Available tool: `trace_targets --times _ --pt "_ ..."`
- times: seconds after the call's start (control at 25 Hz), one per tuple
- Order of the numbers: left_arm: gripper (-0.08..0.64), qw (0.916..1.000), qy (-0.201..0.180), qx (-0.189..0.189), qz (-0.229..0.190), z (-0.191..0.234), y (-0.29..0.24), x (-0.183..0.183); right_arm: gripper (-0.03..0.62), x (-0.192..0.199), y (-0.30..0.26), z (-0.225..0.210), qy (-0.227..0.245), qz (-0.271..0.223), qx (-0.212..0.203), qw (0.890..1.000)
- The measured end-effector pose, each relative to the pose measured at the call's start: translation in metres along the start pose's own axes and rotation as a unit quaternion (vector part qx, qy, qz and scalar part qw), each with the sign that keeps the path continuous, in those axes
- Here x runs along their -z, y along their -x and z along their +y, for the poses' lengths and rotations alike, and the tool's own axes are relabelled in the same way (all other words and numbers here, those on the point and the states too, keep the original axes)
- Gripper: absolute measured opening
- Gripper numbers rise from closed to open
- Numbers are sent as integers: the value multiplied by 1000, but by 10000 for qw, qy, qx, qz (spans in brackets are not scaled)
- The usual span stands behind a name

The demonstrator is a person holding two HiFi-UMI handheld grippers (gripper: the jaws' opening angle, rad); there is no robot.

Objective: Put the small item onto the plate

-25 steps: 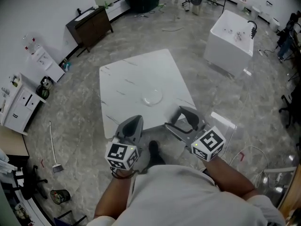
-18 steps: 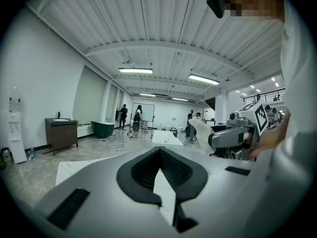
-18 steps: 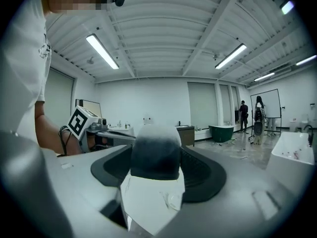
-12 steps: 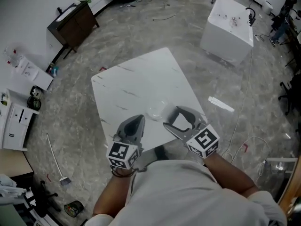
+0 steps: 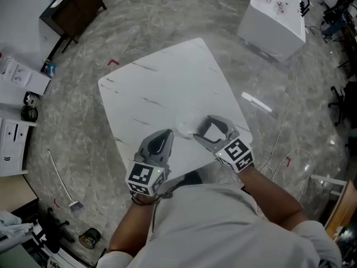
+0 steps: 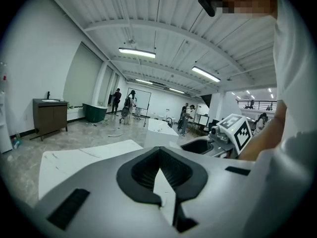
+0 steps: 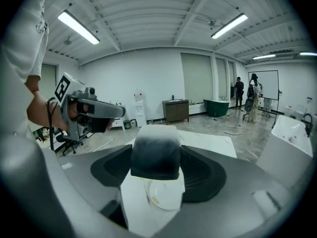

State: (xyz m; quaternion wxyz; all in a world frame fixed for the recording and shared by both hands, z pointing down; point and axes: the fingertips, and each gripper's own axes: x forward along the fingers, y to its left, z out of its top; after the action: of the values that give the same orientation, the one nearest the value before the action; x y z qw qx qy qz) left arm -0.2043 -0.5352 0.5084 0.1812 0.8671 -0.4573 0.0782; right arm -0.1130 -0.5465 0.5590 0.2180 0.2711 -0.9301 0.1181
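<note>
A clear glass plate (image 5: 184, 125) lies near the front edge of the white marble table (image 5: 162, 82). My right gripper (image 5: 202, 129) hovers at the plate's right rim, shut on a small block-shaped item (image 7: 155, 152) with a pale top and a dark body. In the right gripper view the plate (image 7: 166, 196) shows just below and beyond that item. My left gripper (image 5: 163, 140) hangs over the table's front edge, left of the plate. Its jaws are shut with nothing between them, and the left gripper (image 6: 161, 175) shows only a thin slit.
A white tub-like unit (image 5: 273, 15) stands on the floor beyond the table's right corner. A dark cabinet (image 5: 70, 10) and white shelves (image 5: 17, 77) line the left wall. A broom (image 5: 60, 180) and cables lie on the floor. Several people (image 6: 124, 103) stand far off.
Both grippers have moved forward from in front of the table to over its front edge. The right gripper now reaches the plate's rim, and the head camera looks more steeply down.
</note>
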Motion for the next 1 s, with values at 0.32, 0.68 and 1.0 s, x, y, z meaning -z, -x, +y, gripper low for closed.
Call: trace_targets --times 0.32,0.68,1.0 --pt "6 9995 297 46 108 43 -28 26 291 71 -76 -24 -190 731 -91 9971" --pt "6 9986 336 -77 399 90 -54 66 291 144 -134 -47 -235 1419 -92 9896" --pt "6 9965 552 -206 591 111 -58 95 291 198 -170 -59 44 2075 -60 9782"
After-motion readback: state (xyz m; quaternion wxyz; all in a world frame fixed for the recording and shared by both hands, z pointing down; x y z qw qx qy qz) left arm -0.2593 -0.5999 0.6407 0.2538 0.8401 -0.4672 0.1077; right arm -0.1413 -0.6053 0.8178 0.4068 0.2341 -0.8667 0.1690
